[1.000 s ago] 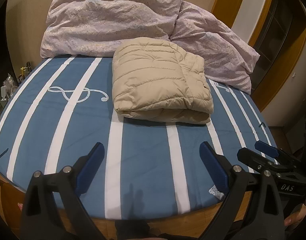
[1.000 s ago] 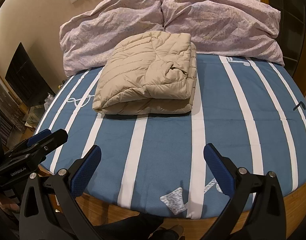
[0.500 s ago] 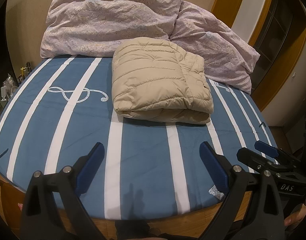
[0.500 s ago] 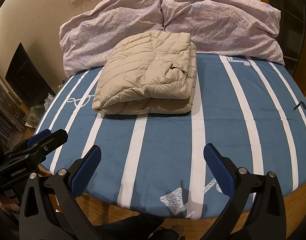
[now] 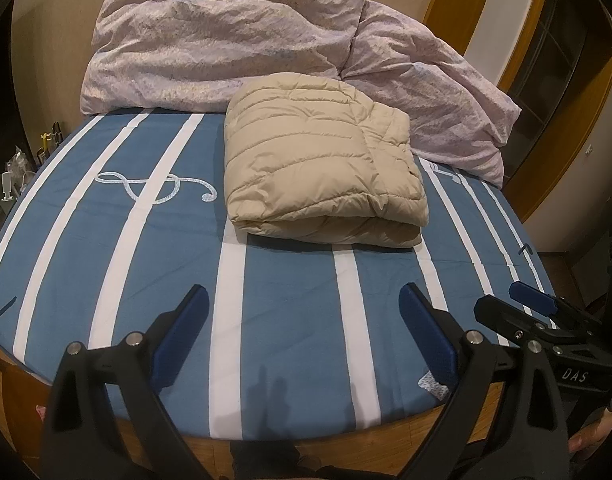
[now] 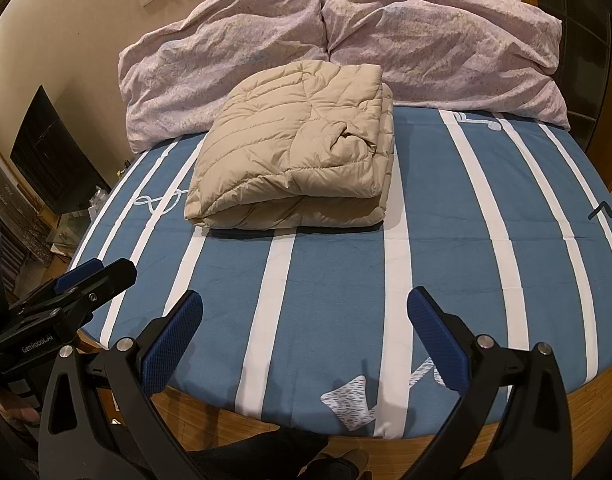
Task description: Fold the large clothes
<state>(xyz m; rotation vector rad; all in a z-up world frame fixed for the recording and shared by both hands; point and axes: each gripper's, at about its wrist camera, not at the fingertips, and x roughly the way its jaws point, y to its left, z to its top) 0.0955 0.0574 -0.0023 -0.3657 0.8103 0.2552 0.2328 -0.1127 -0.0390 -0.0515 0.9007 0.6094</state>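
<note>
A beige quilted puffer jacket (image 5: 321, 168) lies folded into a thick bundle on the blue striped bed (image 5: 290, 320), near the pillows; it also shows in the right wrist view (image 6: 298, 160). My left gripper (image 5: 304, 312) is open and empty over the bed's front edge, well short of the jacket. My right gripper (image 6: 306, 320) is open and empty, also at the front edge. Each gripper shows in the other's view: the right one (image 5: 545, 320) at the right, the left one (image 6: 78, 292) at the left.
Two crumpled pink pillows (image 5: 226, 40) (image 6: 445, 36) lie behind the jacket against the wall. The bed's wooden frame (image 6: 585, 408) runs along the front. A dark cabinet (image 6: 46, 152) and bedside clutter stand to the left, a wooden door frame (image 5: 561, 120) to the right.
</note>
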